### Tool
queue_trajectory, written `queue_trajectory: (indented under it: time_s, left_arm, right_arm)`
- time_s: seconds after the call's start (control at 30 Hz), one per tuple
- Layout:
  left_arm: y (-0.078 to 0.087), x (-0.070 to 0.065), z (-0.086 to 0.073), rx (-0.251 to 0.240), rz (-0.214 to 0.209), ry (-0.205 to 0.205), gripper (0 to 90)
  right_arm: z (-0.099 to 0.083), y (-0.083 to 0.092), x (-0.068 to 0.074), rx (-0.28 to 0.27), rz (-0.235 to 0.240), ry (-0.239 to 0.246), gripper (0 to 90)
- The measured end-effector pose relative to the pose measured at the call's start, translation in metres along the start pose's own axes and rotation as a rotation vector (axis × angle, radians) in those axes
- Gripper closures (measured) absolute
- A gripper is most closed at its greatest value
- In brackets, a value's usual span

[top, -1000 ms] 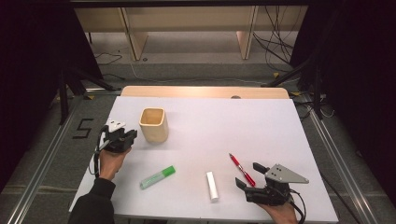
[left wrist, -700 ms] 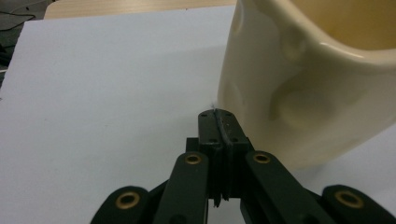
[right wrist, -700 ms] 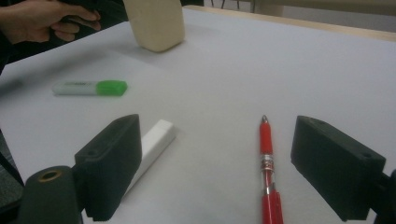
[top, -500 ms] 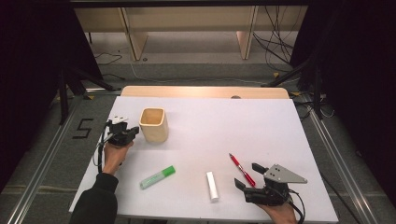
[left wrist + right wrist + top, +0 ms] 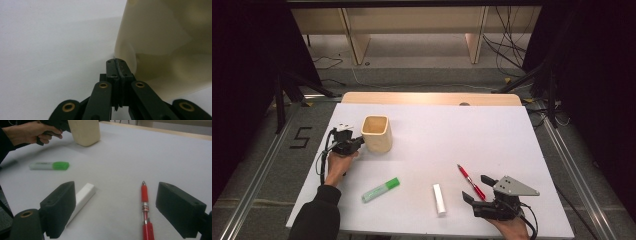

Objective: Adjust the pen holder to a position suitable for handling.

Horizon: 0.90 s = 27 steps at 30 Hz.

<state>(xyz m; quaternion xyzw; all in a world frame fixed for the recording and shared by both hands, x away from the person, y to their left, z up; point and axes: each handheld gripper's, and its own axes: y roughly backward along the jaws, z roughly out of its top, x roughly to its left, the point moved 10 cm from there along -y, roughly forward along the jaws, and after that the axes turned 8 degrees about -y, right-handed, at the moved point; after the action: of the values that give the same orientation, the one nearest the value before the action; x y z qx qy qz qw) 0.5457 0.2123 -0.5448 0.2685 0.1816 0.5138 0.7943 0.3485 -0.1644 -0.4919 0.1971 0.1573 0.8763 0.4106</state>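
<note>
White desk under a dark studio frame: the left hand-held gripper, jaws pressed together on nothing, noses against the lower wall of the cream cup at about ten o'clock, seemingly to brace it upright. At five o'clock the right hand-held gripper rests low and level, jaws wide, the red pen lying between them; white tube and green marker wait alongside

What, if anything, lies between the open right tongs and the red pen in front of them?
Nothing visible does. In the right gripper view the right tongs stand open, and the red pen lies on bare table between the jaws, nearer one of them. The white stick lies beside the other jaw, off the pen's line.
</note>
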Motion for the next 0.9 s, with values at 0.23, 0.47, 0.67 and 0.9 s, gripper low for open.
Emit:
queue_trajectory:
  time_s: [0.23,0.47,0.67,0.9]
  left_arm:
    - [0.0,0.0,0.001,0.003,-0.005,0.009,89.5]
    - [-0.003,-0.004,0.001,0.01,-0.018,0.006,89.6]
    - [-0.006,-0.014,0.003,0.013,-0.018,-0.008,89.6]
    - [-0.011,-0.029,0.008,0.012,-0.039,-0.018,89.6]
  right_arm:
    - [-0.001,-0.001,0.001,0.007,0.003,0.001,17.1]
    - [-0.002,-0.002,0.0,0.012,0.002,-0.002,17.2]
    - [-0.002,-0.003,0.0,0.012,0.003,-0.004,17.2]
    - [-0.002,-0.002,0.0,0.013,0.001,-0.002,17.2]
